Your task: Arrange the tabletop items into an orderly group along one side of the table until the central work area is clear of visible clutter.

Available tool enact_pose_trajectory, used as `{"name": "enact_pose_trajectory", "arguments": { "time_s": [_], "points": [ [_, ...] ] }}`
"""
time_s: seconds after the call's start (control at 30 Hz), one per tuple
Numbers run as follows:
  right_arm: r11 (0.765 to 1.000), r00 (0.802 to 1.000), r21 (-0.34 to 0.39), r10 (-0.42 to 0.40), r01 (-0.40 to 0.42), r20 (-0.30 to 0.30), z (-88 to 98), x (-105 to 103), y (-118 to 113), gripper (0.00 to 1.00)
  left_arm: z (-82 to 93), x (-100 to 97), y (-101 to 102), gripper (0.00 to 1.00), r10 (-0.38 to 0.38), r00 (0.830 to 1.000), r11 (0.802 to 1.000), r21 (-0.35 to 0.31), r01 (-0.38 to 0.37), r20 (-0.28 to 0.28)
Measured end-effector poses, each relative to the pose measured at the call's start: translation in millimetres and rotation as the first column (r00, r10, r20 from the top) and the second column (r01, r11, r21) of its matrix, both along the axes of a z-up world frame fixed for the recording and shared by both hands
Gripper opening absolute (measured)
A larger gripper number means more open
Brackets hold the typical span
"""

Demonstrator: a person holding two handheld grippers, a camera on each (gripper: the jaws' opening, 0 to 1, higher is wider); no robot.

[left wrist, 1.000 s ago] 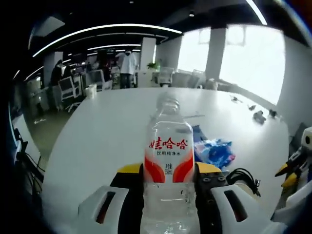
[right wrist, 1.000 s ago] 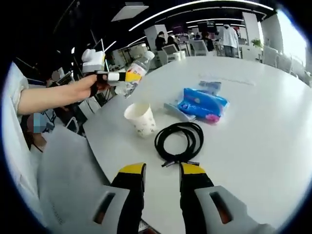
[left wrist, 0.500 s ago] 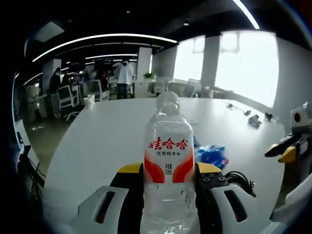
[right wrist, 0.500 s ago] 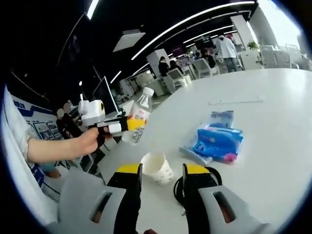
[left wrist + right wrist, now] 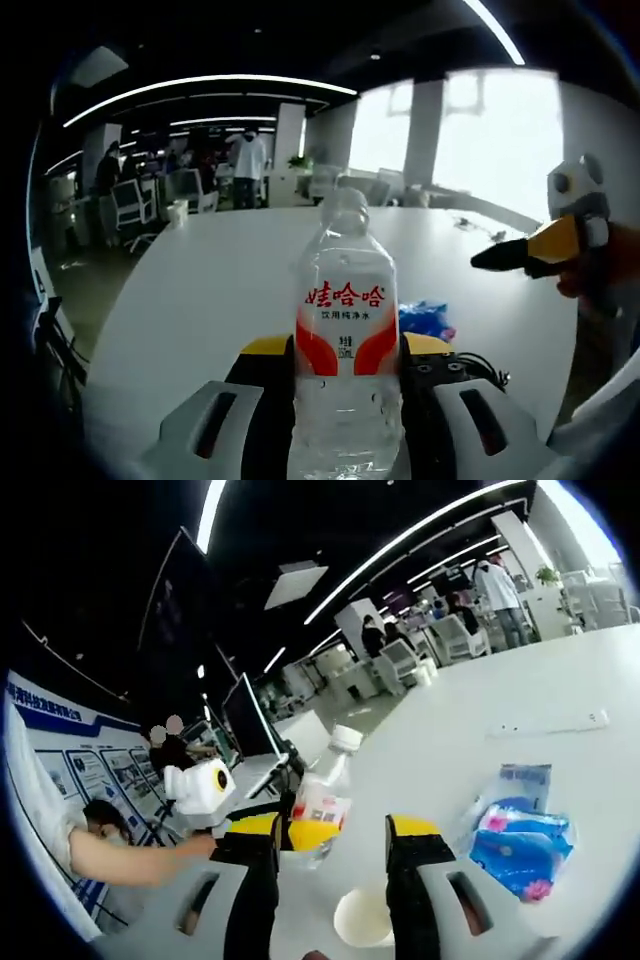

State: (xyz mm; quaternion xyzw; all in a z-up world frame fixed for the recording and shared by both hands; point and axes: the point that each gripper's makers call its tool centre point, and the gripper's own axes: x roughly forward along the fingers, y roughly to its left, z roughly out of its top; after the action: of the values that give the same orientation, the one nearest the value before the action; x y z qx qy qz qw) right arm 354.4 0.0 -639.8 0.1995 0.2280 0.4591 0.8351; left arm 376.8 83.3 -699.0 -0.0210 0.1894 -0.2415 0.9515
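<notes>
Above the near edge of the round white table [image 5: 215, 270], the left gripper [image 5: 345, 355] clenched one clear plastic water bottle [image 5: 345, 350] upright between its yellow-tipped jaws, its label red and white. In the right gripper view, the right gripper [image 5: 335, 835] had its jaws released, empty, above one white paper cup [image 5: 363, 918]. One crinkly blue packet [image 5: 522, 842] lay further in on the table, beside a coiled black cable [image 5: 478, 368]. Compared with a second earlier, the right gripper had risen, and the cable had slipped out of the right gripper view.
</notes>
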Motion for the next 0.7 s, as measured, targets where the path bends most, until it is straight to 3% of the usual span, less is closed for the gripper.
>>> {"name": "enact_pose_trajectory", "arguments": {
  "time_s": [0.1, 0.3, 0.7],
  "points": [
    [1.0, 1.0, 0.029, 0.008, -0.008, -0.012, 4.6, 7, 10, 0.41, 0.7, -3.7, -3, 0.36, -0.014, 1.0, 1.0, -0.008, 0.014, 0.004],
    [0.999, 0.999, 0.02, 0.039, -0.039, -0.019, 6.1, 15, 22, 0.43, -1.5, -11.6, -10, 0.36, -0.061, 0.998, 0.998, -0.017, 0.061, 0.003],
    [0.996, 0.996, 0.088, 0.002, 0.006, -0.085, 5.1, 30, 37, 0.45, 10.1, -17.8, -22, 0.36, -0.112, 0.993, 0.993, -0.039, 0.114, 0.045]
  ]
}}
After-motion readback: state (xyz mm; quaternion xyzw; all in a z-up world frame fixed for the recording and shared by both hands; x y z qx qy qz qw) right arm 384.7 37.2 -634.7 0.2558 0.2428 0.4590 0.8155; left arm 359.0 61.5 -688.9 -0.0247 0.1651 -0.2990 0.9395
